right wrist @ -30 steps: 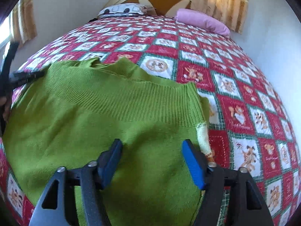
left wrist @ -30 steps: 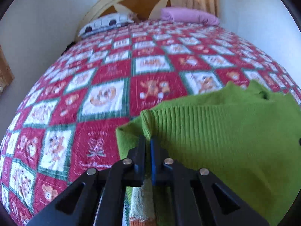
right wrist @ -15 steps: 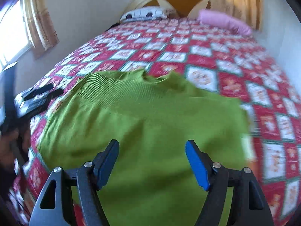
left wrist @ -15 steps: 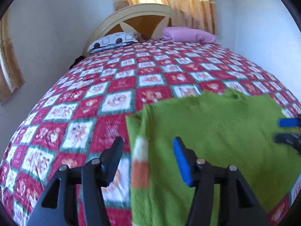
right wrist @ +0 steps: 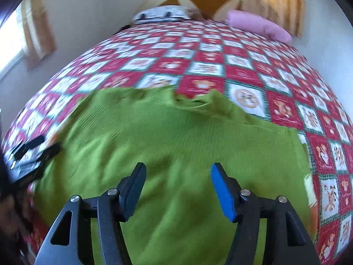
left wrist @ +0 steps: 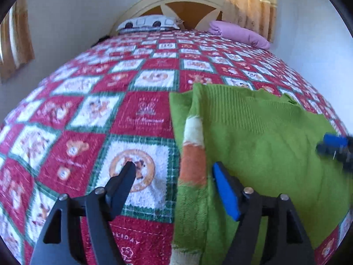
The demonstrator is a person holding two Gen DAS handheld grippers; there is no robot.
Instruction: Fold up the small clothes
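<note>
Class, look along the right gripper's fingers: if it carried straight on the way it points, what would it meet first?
Most likely the green sweater, which fills the gap between the open fingers of the right gripper. Depth is unclear, but nothing else shows in that line.

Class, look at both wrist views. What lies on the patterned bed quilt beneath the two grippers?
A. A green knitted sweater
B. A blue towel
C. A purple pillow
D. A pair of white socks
A: a green knitted sweater lies spread on the quilt, under both open grippers.
</note>
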